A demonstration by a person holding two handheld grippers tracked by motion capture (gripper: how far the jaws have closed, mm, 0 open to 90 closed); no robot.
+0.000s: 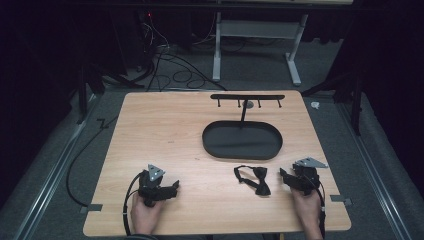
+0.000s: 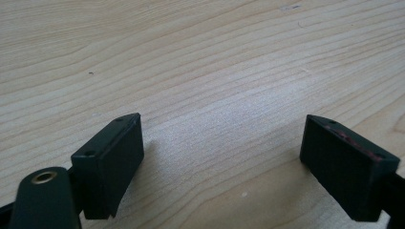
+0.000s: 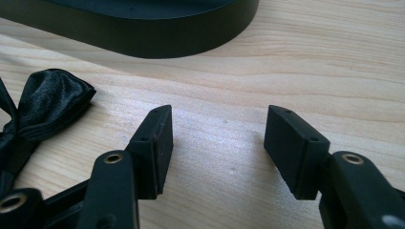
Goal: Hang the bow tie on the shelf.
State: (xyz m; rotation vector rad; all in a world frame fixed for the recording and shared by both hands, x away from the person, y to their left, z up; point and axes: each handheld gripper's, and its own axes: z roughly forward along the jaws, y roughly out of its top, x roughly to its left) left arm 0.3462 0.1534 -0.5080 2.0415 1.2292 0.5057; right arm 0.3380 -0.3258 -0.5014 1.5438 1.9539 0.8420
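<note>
While both hands rest low at the near edge of the table (image 1: 150, 125), the work stands at its opening step: nothing is yet picked up. The right tongs (image 1: 283, 176) lie just beside the black bow tie (image 1: 253, 179), which sits flat on the wood in front of the dark oval tray (image 1: 210, 145), near it but apart. In the right gripper view the jaws stand wide with bare wood between them, the bow tie (image 3: 45, 107) lies off to their left, untouched, and the tray's wall (image 3: 157, 40) crosses the top. The left tongs (image 1: 174, 187) rest well apart from the bow tie, on the other side of the table; in the left gripper view their jaws also stand wide, with nothing between them. Behind the tray a slim post carries a bar with small hooks (image 1: 247, 97).

Judged from this layout, the step in hand is the approach to the bow tie by the right tongs. The next move calls for a turn toward the bow tie so that it comes between the jaws, then a closing on its knot or on one wing. Because the fabric is soft and lies flat, the jaws probably need to come down low to the wood to catch it.
</note>
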